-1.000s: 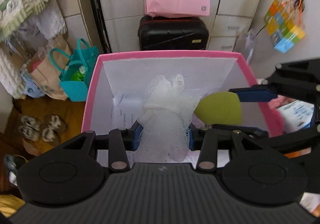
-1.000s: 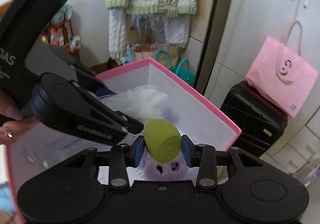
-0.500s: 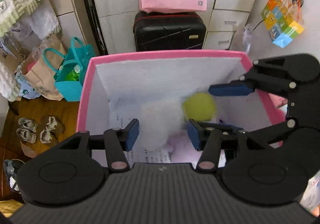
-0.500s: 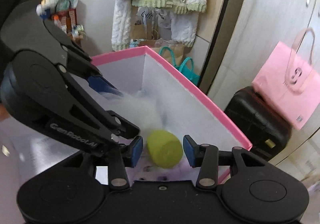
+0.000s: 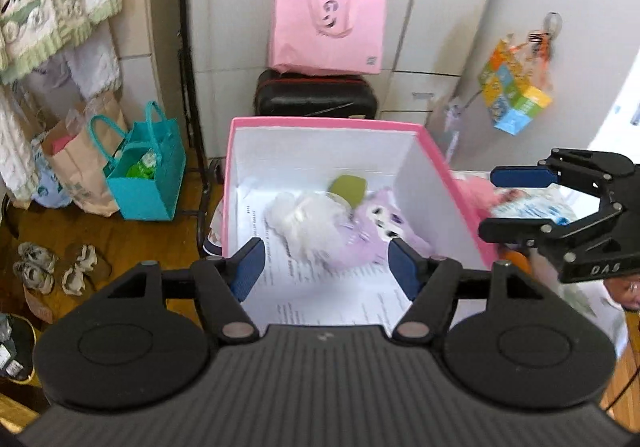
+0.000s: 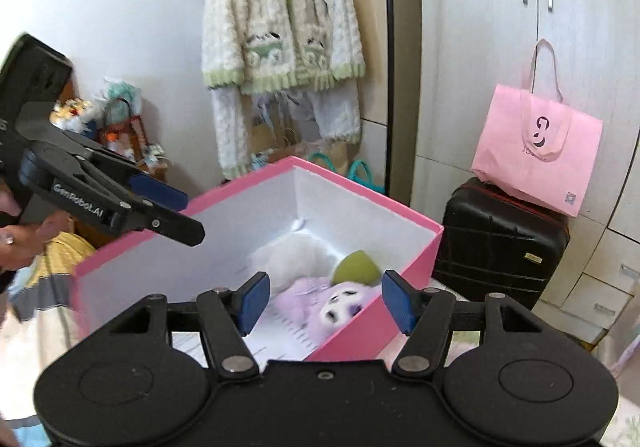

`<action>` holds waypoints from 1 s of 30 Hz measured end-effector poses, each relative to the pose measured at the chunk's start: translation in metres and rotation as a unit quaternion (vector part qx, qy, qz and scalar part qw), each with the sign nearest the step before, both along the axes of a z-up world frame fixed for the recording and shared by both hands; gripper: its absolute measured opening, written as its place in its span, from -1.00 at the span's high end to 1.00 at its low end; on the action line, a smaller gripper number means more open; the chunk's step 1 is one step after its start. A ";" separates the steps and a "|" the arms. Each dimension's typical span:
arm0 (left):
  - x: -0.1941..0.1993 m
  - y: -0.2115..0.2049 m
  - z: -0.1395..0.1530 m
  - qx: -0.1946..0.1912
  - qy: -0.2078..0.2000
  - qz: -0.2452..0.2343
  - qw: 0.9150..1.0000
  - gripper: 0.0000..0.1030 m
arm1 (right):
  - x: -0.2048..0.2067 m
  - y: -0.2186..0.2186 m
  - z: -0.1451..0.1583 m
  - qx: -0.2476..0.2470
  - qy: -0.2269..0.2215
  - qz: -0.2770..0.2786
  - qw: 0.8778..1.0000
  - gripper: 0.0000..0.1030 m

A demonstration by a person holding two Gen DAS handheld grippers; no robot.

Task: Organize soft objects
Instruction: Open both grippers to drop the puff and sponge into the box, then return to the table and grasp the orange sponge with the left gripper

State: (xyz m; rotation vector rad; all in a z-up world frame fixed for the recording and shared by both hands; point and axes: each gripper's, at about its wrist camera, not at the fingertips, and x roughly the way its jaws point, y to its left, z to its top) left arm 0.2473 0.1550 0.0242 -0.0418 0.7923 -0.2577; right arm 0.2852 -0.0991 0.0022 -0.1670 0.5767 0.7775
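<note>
The left tool (image 5: 326,267) was wide open with nothing between its blue pads. It hung over the near edge of the pink box (image 5: 320,122). The right tool (image 6: 326,303) was wide open too and held nothing. In the left view the right tool (image 5: 516,203) sat at about 3 o'clock, outside the box.

Three soft things lay inside the box, on a white paper with print on it. The white puffy net ball (image 5: 298,213) was toward 9 o'clock. The purple plush toy (image 5: 360,235) was next to it, toward 3 o'clock, and they touched. The green sponge (image 5: 347,187) lay at 12 o'clock from them, near the back wall, touching the plush toy.

Behind the box stood a black suitcase (image 5: 316,97) with a pink bag (image 5: 326,33) on top. A teal bag (image 5: 146,183) stood on the floor at 9 o'clock. A fluffy white sweater (image 6: 280,19) hung on the wall.
</note>
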 end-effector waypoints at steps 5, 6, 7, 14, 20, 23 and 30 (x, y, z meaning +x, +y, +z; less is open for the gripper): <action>-0.048 -0.011 0.029 -0.003 -0.023 -0.059 0.998 -0.40 | -0.050 -0.019 0.025 -0.005 -0.034 -0.005 0.999 -0.31; -0.057 -0.013 0.035 -0.012 -0.022 -0.077 0.997 -0.44 | -0.059 -0.020 0.029 -0.014 -0.049 -0.010 0.999 -0.31; -0.066 -0.014 0.039 -0.018 -0.021 -0.086 0.996 -0.44 | -0.068 -0.020 0.032 -0.022 -0.061 -0.013 0.998 -0.31; -0.126 -0.037 0.062 -0.008 -0.052 -0.121 0.991 -0.49 | -0.125 -0.035 0.045 -0.055 -0.071 -0.019 0.996 -0.33; -0.157 -0.073 0.056 0.013 -0.049 -0.158 0.986 -0.50 | -0.172 -0.060 0.039 -0.061 -0.035 -0.027 0.997 -0.39; -0.164 -0.086 0.049 0.017 -0.045 -0.177 0.983 -0.50 | -0.188 -0.076 0.028 -0.060 -0.013 -0.038 0.997 -0.39; -0.170 -0.125 0.036 0.030 -0.031 -0.221 0.974 -0.50 | -0.216 -0.105 0.002 -0.070 0.011 -0.067 0.995 -0.41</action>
